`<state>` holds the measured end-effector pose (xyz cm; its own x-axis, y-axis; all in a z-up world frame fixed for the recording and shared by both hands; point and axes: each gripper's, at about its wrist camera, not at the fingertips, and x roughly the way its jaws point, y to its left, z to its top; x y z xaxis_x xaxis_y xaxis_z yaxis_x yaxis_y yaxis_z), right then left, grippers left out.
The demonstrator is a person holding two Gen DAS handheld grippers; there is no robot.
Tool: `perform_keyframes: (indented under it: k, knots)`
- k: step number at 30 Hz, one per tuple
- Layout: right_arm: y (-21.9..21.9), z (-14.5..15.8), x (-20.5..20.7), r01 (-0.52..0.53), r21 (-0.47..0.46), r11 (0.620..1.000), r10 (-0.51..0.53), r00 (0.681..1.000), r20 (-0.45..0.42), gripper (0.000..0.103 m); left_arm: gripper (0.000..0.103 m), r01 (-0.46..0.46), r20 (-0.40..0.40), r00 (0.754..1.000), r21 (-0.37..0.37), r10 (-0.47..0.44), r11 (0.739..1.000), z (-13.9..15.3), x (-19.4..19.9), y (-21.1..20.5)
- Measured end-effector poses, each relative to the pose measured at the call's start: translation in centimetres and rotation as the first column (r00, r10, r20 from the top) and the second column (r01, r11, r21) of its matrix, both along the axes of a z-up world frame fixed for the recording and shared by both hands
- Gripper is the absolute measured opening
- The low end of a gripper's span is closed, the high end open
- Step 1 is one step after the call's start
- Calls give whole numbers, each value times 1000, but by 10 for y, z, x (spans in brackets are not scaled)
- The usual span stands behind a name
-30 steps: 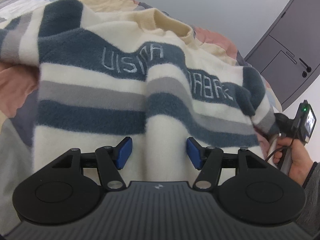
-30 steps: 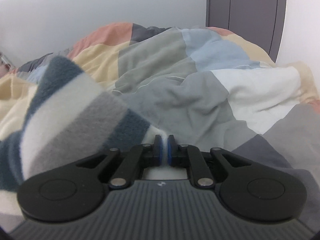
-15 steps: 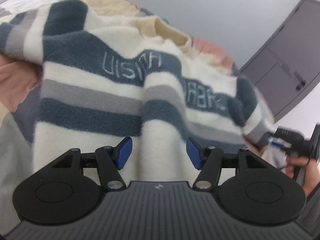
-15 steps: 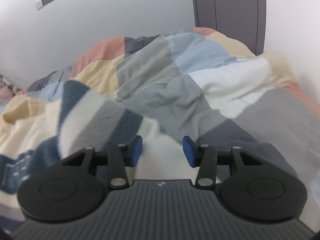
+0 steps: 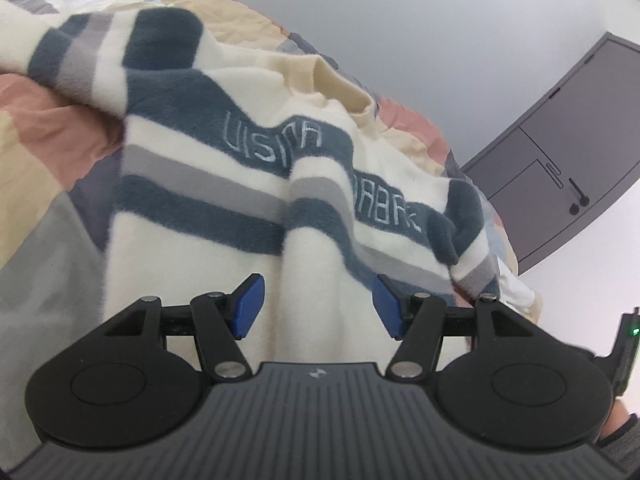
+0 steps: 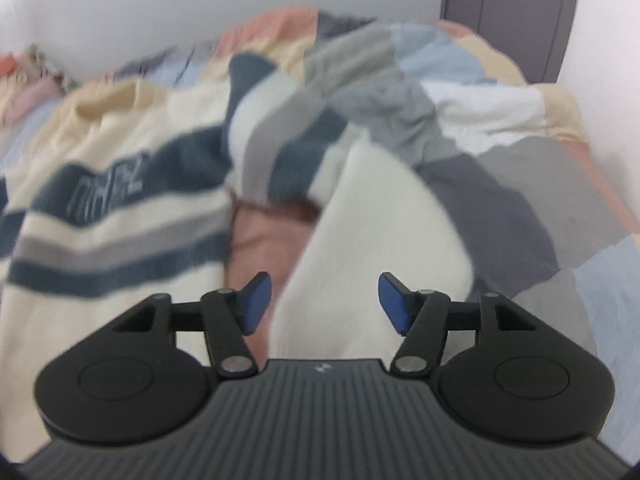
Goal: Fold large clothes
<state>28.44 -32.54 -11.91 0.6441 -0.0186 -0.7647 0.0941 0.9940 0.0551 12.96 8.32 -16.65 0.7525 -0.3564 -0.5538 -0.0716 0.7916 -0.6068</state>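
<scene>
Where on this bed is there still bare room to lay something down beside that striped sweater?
Bare quilt lies right of the sleeve, toward the wall. A pink gap shows between sleeve and sweater body. The sweater crowds the left.

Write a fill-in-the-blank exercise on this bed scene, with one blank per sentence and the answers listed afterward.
1. The striped sweater lies on a patchwork ____.
2. The lettering on the sweater's chest sits on a dark ____ stripe.
3. The pads of the left gripper are coloured ____.
4. The right gripper has its jaws opening and grips ____.

Missing words: quilt; blue; blue; nothing
</scene>
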Motion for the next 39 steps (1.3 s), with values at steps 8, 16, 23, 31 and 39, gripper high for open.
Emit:
perform_keyframes:
  k: [8,16,23,31,39]
  knots:
    - [32,-28,1,-155,-97,983,141,981,-136,61,65,11,-46,999,-43,-13,999,-7,-11,2]
    - [36,-33,-1,-171,-206,963,134,974,-181,24,65,31,-49,998,-22,-32,999,-9,-13,-6]
    - [-10,1,-1,-52,-162,986,41,997,-71,15,66,67,-88,993,-57,-72,996,-14,-7,-10]
    - [-118,47,36,225,-244,943,-193,970,147,15,66,85,-108,990,-15,-86,996,-20,0,-17]
    - [-207,84,73,367,-88,926,-330,900,284,14,66,66,-116,991,-16,-67,998,-18,11,-18]
